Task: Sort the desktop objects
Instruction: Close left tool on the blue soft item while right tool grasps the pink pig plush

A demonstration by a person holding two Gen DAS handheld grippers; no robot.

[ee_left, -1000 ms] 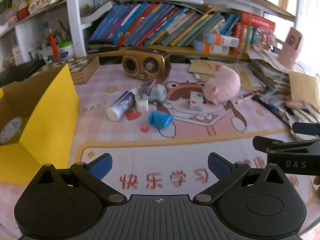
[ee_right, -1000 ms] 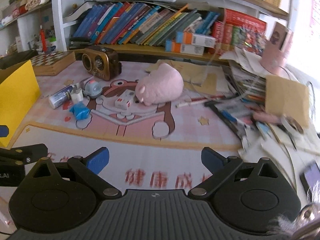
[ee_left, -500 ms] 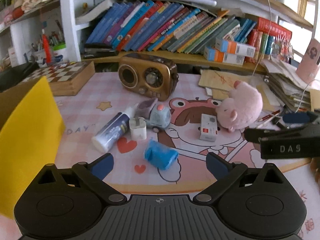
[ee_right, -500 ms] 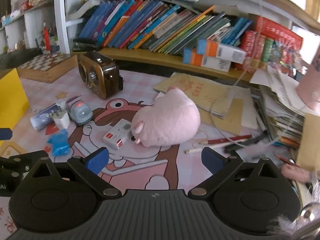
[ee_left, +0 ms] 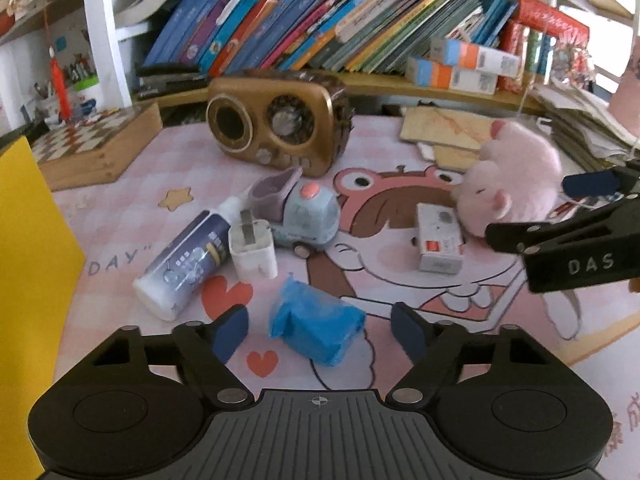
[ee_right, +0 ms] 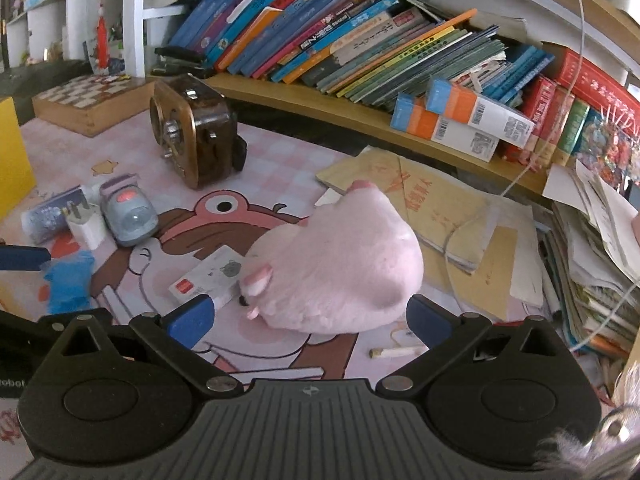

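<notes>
Both tongs have closed in: left gripper (ee_left: 319,330), jaws narrowing, brackets the blue crumpled wrapper (ee_left: 316,330) untouched; right gripper (ee_right: 310,320) gapes around the pink plush pig (ee_right: 340,272), so two pickups look imminent

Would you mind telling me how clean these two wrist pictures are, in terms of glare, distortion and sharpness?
Left wrist view: strong fisheye bowing of the bookshelf; blown-out daylight at the upper right; the blue crumpled object between the left gripper fingers is slightly soft. Right wrist view: the same bowing; glare at the far right; the pink plush is reasonably sharp.
</notes>
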